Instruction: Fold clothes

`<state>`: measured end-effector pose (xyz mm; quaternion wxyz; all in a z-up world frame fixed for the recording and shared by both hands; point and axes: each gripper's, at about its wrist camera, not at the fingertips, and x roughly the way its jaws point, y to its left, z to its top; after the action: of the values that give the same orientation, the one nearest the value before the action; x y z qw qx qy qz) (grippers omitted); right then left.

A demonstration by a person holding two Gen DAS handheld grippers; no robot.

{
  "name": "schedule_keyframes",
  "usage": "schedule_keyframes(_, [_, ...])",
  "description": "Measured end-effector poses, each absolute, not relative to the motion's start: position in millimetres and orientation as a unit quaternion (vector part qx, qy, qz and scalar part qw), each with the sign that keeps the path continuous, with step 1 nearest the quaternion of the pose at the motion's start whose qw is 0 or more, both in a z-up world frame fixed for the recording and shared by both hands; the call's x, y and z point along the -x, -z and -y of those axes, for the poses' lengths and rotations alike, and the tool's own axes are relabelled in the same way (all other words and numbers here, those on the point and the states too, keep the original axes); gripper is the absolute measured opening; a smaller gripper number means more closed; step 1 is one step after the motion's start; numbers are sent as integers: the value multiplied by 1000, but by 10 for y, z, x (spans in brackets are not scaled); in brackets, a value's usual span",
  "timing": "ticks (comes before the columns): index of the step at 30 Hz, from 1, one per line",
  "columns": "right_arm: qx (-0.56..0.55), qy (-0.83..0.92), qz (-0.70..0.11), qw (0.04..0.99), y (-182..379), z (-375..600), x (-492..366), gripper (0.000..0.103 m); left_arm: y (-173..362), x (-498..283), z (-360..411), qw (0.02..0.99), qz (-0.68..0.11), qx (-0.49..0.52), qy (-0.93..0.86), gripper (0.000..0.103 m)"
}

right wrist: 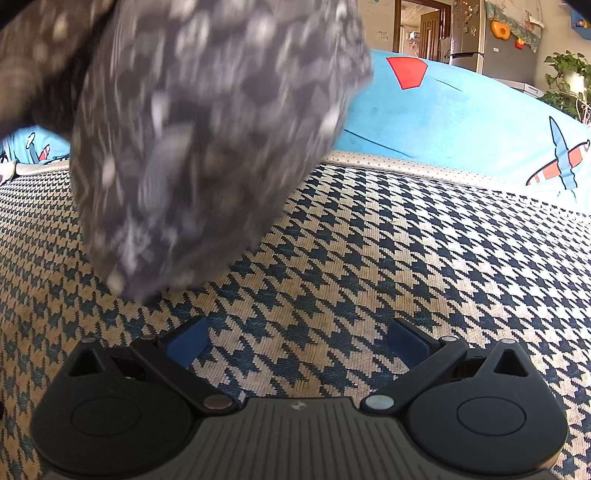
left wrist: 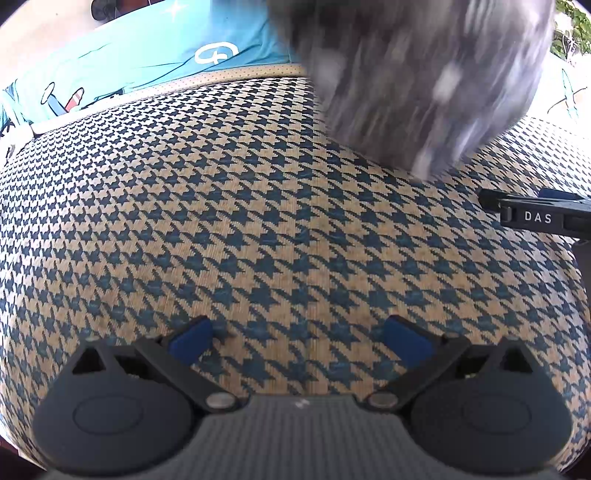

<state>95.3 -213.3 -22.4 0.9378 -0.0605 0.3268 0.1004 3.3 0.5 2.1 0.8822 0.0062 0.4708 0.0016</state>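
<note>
Grey speckled garment [right wrist: 207, 140], blue-and-tan houndstooth cover [left wrist: 258, 221], turquoise cushion [right wrist: 461, 114].

It was a home living room: a houndstooth-patterned woven seat cover [right wrist: 406, 258], a turquoise cartoon-printed cushion [right wrist: 461, 114], a leafy green houseplant [right wrist: 567, 74], a magnet-covered silver refrigerator [right wrist: 467, 33] and a brown wooden doorway [right wrist: 424, 26].

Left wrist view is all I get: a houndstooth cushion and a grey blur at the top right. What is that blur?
Observer: The right wrist view shows it as a dark patterned garment, motion-blurred, its lower end just above or touching the houndstooth cushion.
Operator: Is the right gripper holding it?
Observer: No. The right gripper is open, with only cushion between its fingers.
Operator: What lies beyond the cushion?
Observer: A blue blanket with a red patch, then a doorway and a potted plant.
</note>
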Motion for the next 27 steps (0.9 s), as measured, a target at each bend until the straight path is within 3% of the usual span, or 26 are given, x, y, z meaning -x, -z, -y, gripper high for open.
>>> schedule_keyframes(27, [61,-100,-327,938,220,2136,-930,103,-11,103,-14,883,-470,-8,1,103])
